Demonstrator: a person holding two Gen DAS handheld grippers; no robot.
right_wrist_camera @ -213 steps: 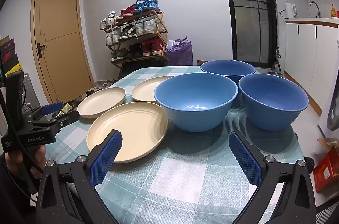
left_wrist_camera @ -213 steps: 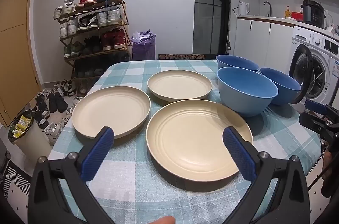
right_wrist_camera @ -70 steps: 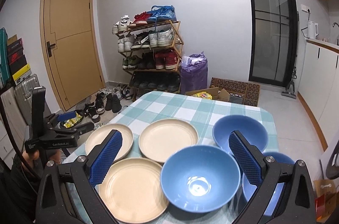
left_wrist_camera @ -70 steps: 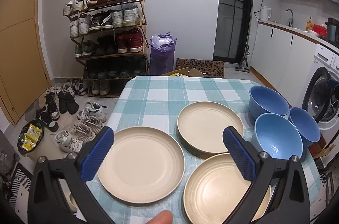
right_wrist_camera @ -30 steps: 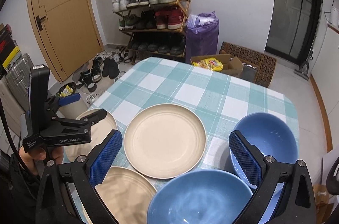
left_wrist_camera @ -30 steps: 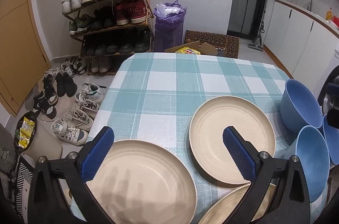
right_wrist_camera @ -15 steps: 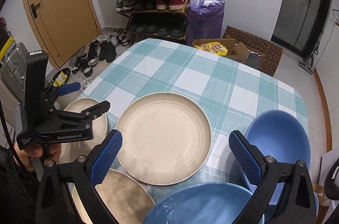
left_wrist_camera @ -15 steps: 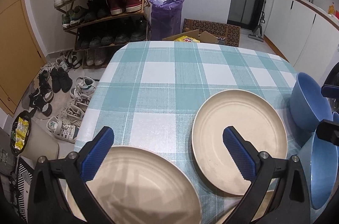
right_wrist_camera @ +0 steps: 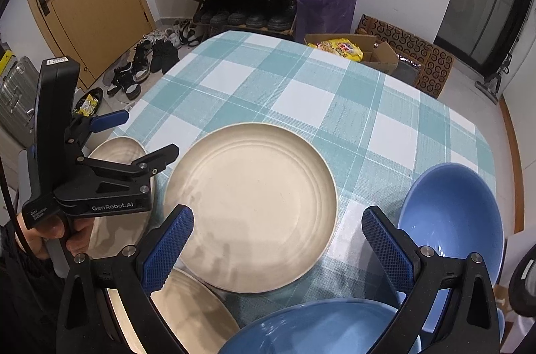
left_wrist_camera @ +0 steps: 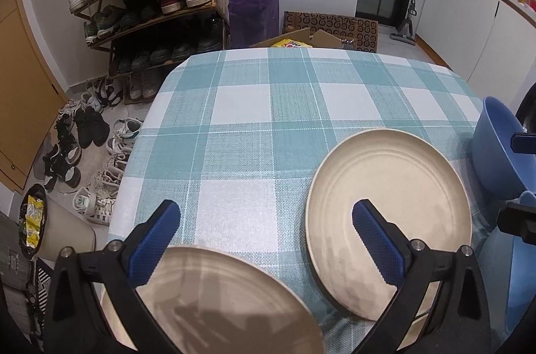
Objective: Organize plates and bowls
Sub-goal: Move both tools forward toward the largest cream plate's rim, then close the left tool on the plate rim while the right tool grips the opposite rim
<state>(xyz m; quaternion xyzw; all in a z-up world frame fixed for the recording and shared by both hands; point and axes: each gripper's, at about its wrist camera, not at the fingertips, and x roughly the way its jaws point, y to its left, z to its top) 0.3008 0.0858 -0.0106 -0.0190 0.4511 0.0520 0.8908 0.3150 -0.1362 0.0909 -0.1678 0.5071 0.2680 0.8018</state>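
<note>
Both tools hover above the table (left_wrist_camera: 268, 106), which is covered in a teal checked cloth. The left tool (left_wrist_camera: 264, 230) has its jaws spread wide and holds nothing; it hangs over a cream plate (left_wrist_camera: 227, 300) at the table's left edge. The right tool (right_wrist_camera: 278, 240), also wide apart and empty, is poised over the middle plate (right_wrist_camera: 251, 203). A third plate (right_wrist_camera: 194, 310) lies at the near edge, its rim tucked under the middle one. Two blue bowls sit along the right edge: a far bowl (right_wrist_camera: 452, 220) and a near bowl (right_wrist_camera: 318, 330). A hand (right_wrist_camera: 70, 236) grips the left tool's handle.
</note>
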